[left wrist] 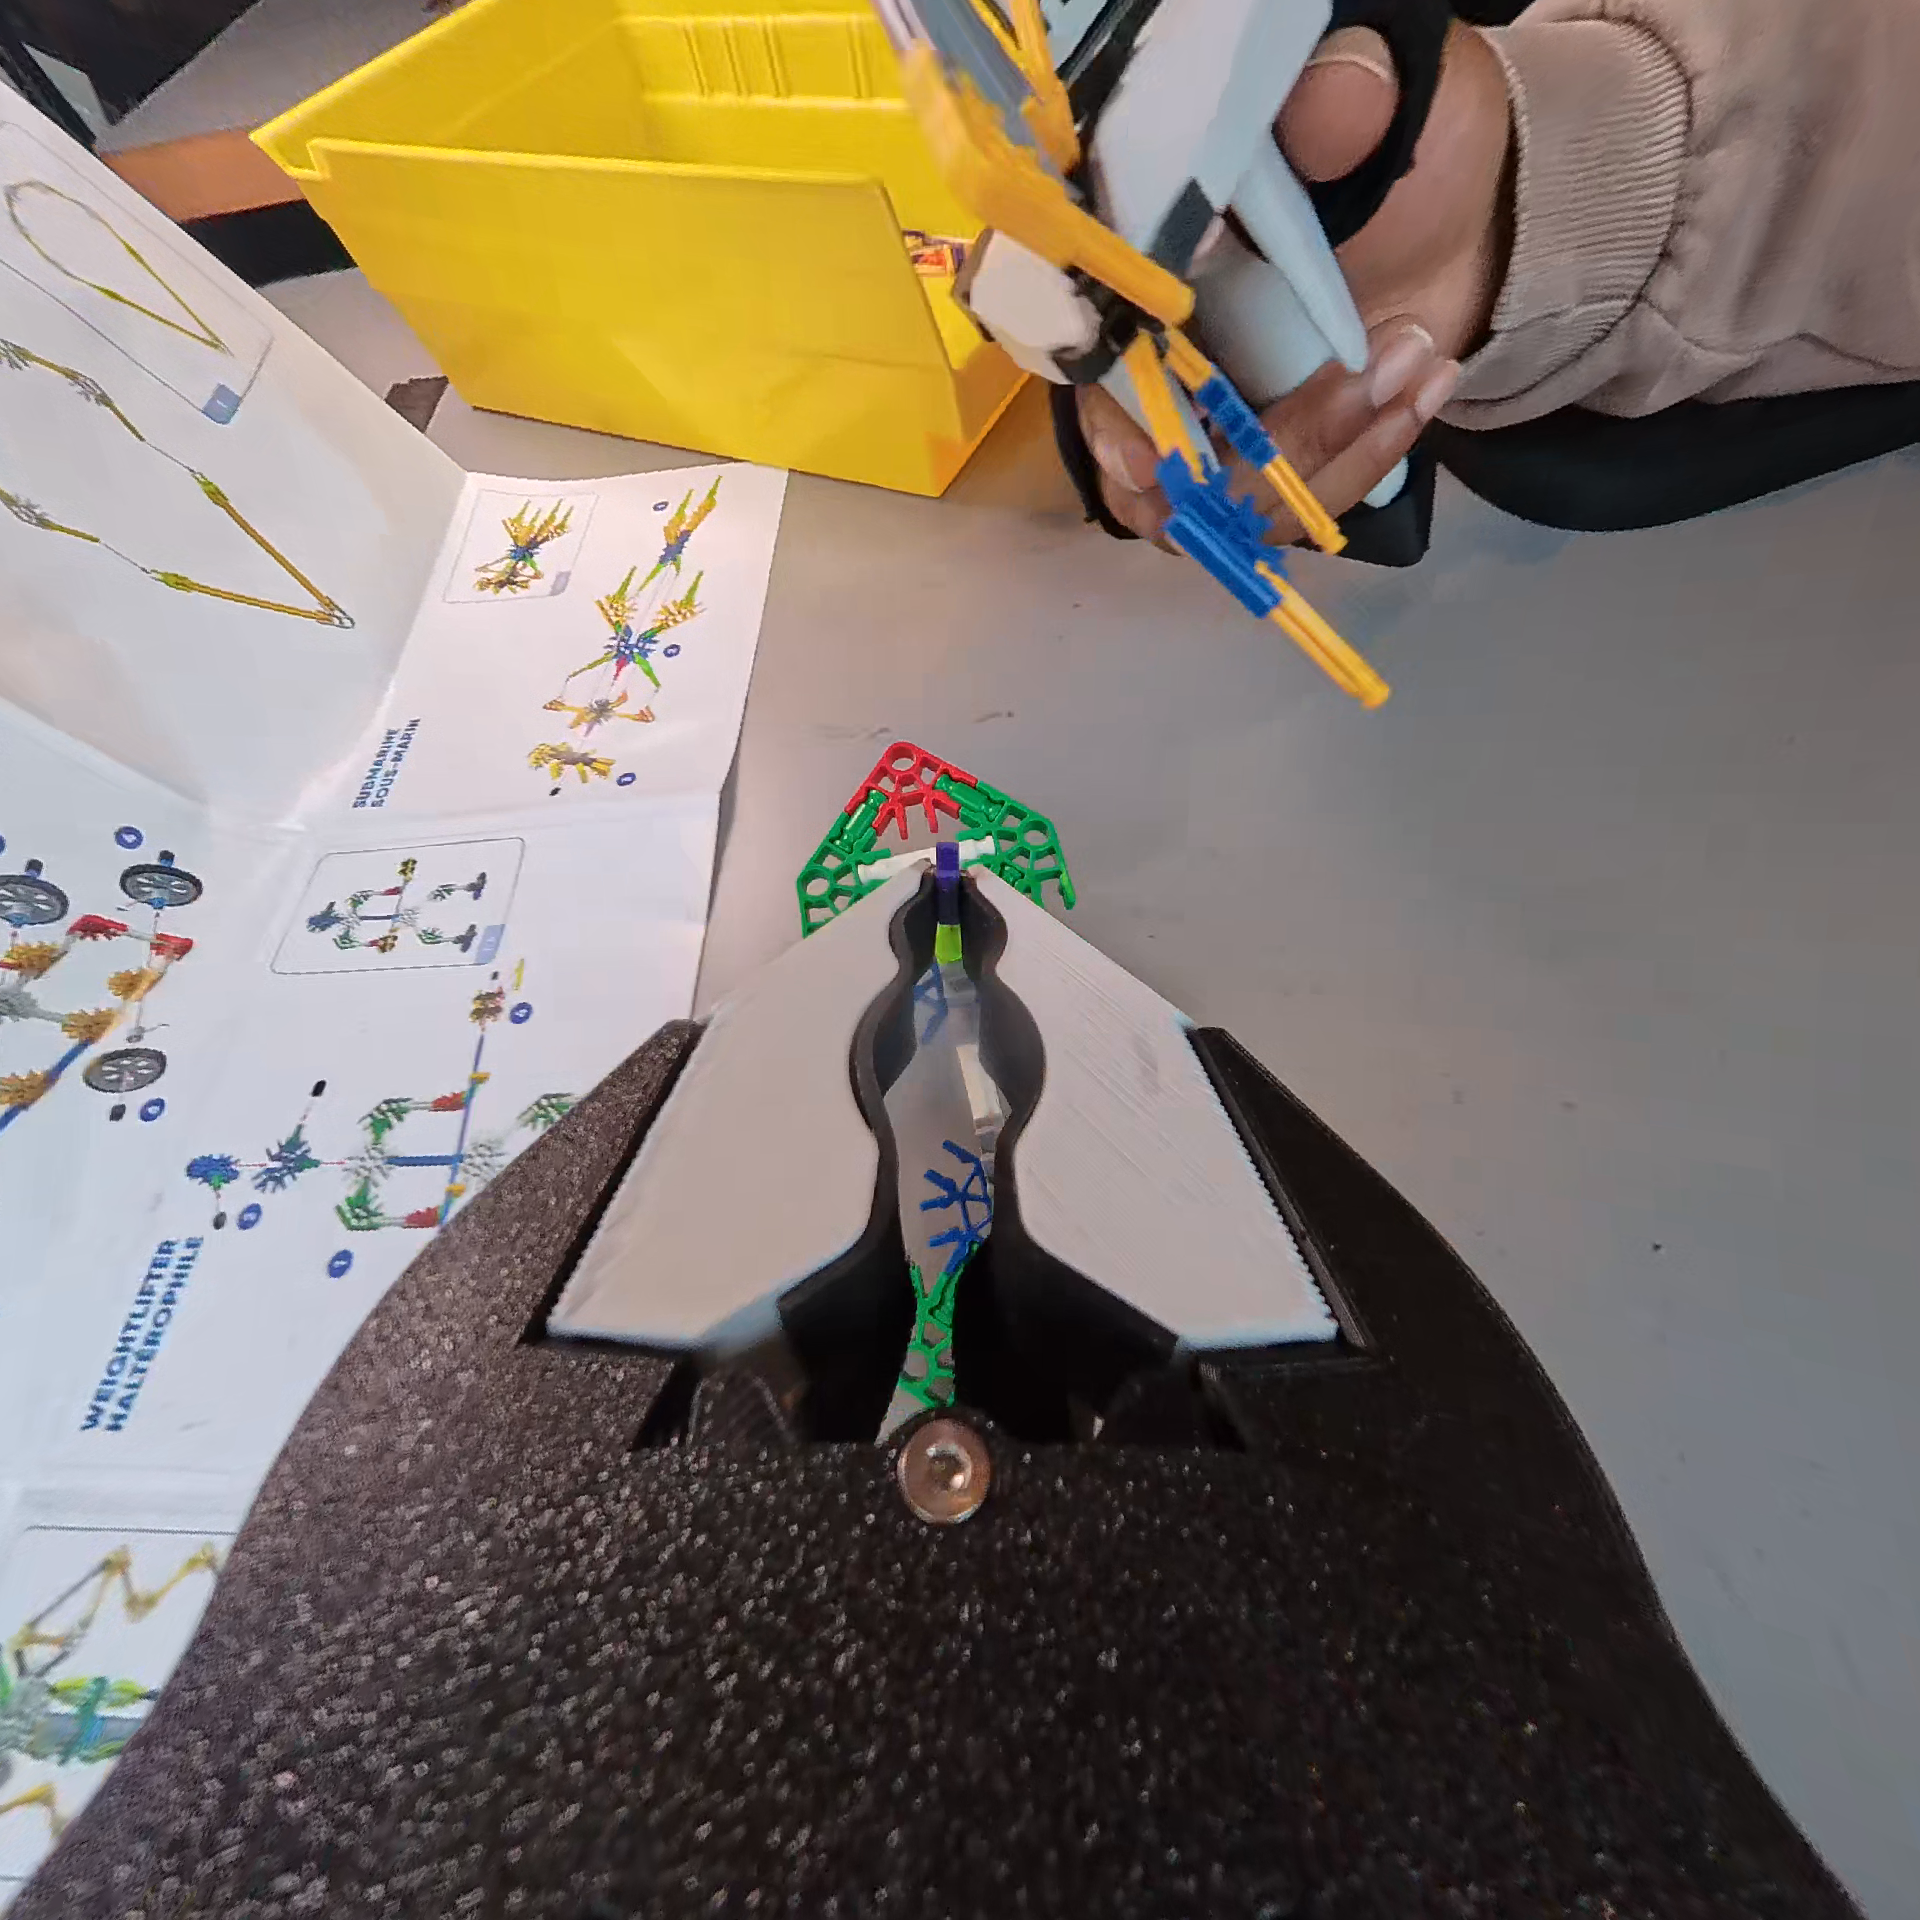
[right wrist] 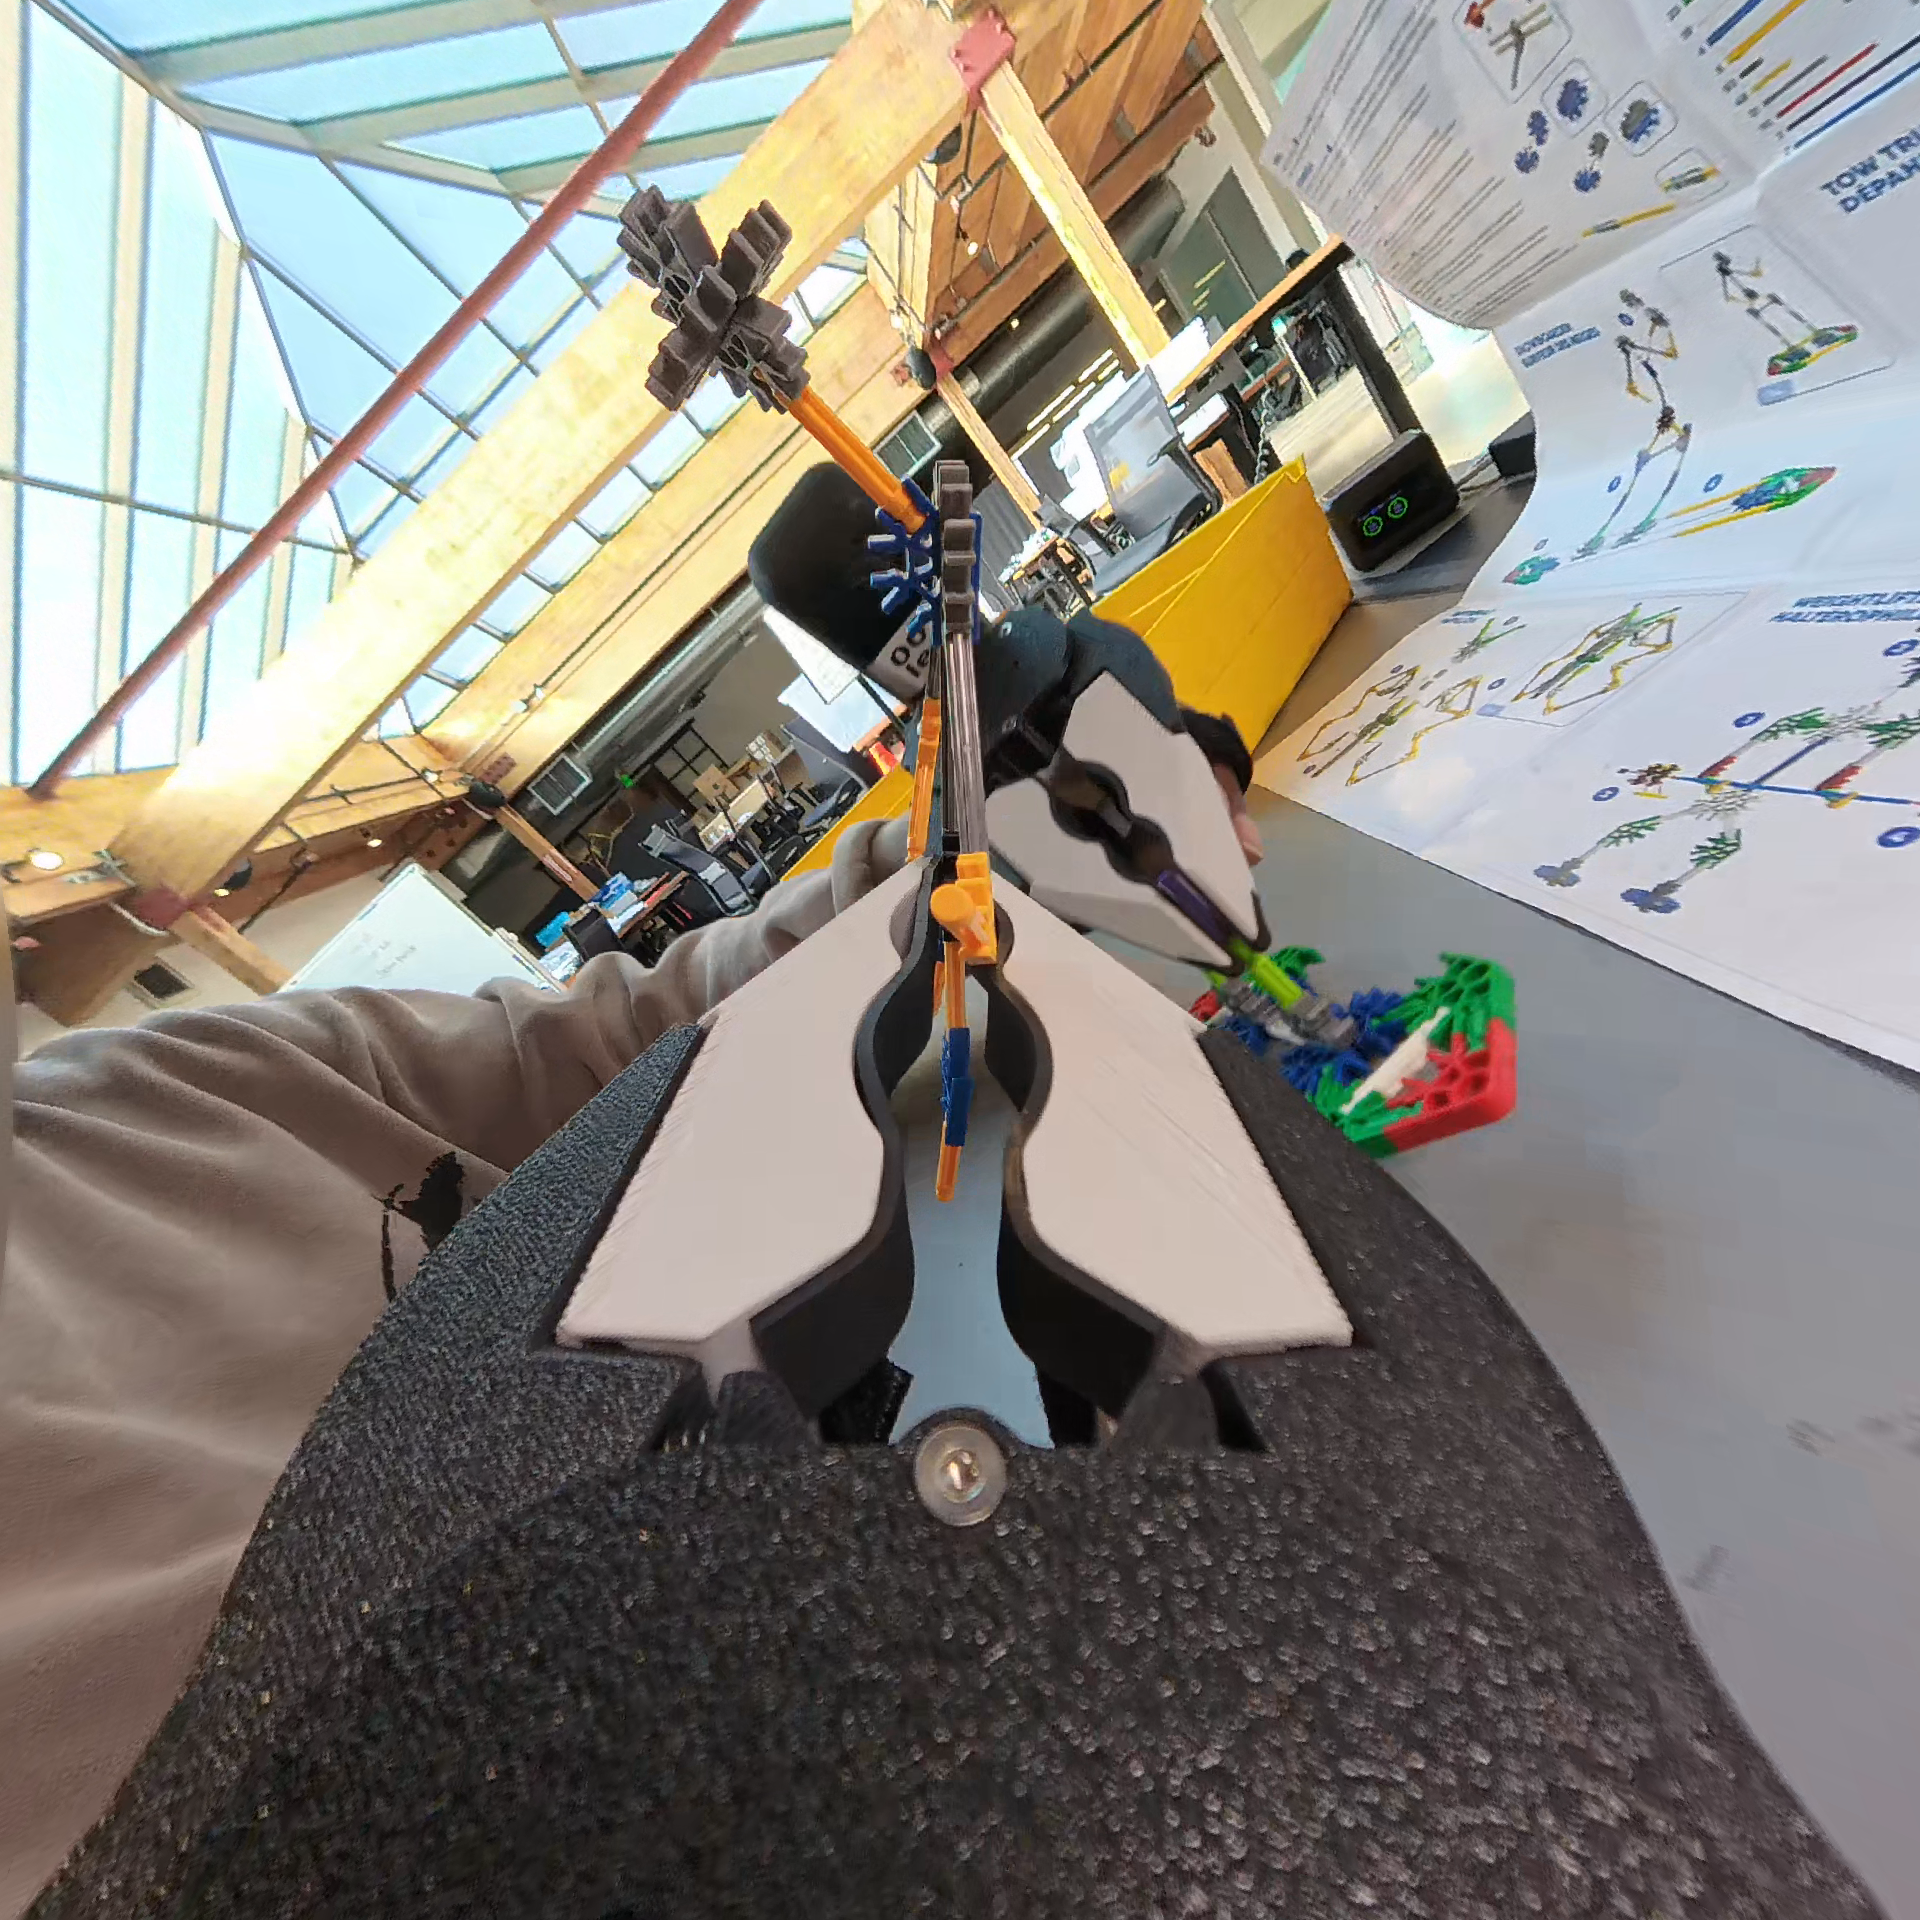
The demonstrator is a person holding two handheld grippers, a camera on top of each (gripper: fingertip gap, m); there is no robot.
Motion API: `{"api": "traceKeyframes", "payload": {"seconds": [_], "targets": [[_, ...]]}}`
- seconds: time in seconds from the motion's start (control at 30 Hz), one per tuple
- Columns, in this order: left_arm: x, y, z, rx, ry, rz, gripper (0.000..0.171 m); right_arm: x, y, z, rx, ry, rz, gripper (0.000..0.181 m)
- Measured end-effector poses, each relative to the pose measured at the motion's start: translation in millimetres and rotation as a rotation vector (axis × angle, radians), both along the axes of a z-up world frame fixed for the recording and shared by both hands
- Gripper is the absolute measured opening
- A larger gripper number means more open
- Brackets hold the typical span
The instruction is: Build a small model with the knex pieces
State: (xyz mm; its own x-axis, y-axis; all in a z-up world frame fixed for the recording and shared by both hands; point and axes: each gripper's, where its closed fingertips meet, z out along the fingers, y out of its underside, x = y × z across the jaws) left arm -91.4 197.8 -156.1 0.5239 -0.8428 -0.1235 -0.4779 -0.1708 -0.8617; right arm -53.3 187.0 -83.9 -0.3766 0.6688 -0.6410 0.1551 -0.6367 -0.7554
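My left gripper [left wrist: 948,878] is shut on a purple connector with a light-green rod, part of a toy build of green, red and blue lattice pieces [left wrist: 935,821] resting on the grey table. The build also shows in the right wrist view [right wrist: 1423,1070], with the left gripper [right wrist: 1242,940] pinching its rod. My right gripper [right wrist: 961,899] is shut on a yellow-orange rod assembly [right wrist: 966,914] with blue connectors and a grey snowflake connector [right wrist: 717,301], held tilted in the air. In the left wrist view this gripper [left wrist: 1117,332] holds the assembly [left wrist: 1226,520] above and to the right of the build.
A yellow plastic bin [left wrist: 644,239] stands at the back of the table [left wrist: 1507,935]. A folded-out instruction sheet [left wrist: 312,831] lies on the left. A person's hand and beige sleeve [left wrist: 1662,208] hold the right gripper. Desks and chairs stand far behind. The left gripper's tips are roughly 8 cm from the right gripper's.
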Motion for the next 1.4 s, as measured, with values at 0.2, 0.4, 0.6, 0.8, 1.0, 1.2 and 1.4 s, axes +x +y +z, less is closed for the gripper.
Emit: {"api": "traceKeyframes", "payload": {"seconds": [0.2, 0.4, 0.6, 0.8, 1.0, 1.2, 1.4], "targets": [[-22.5, 42.1, -8.7, -0.079, 0.145, -0.014, 0.003, -0.3, 4.8, -13.4, -0.018, -0.04, 0.005, 0.003], [-16.8, 51.9, 66.2, 0.081, -0.203, 0.12, 0.048, -3.5, -3.0, -26.2, 0.022, -0.098, 0.022, 0.003], [-16.4, -11.2, 107.3, 0.06, -0.493, 0.212, 0.047, -6.3, -10.8, -35.6, 0.057, -0.154, 0.039, 0.003], [-5.2, -65.1, 51.1, -0.136, -0.454, 0.369, 0.045, -5.6, -44.9, -76.3, 0.147, -0.359, 0.201, 0.003], [15.1, -83.9, 3.9, -0.282, -0.421, 0.318, 0.036, -6.5, -85.8, -78.9, 0.164, -0.368, 0.331, 0.003], [23.1, -96.1, -6.5, -0.417, -0.502, 0.253, 0.003, -6.4, -89.8, -92.2, 0.261, -0.419, 0.324, 0.004], [11.1, -98.8, -16.7, -0.493, -0.499, 0.303, 0.002, -10.0, -64.1, -91.1, 0.256, -0.419, 0.219, 0.009]]}}
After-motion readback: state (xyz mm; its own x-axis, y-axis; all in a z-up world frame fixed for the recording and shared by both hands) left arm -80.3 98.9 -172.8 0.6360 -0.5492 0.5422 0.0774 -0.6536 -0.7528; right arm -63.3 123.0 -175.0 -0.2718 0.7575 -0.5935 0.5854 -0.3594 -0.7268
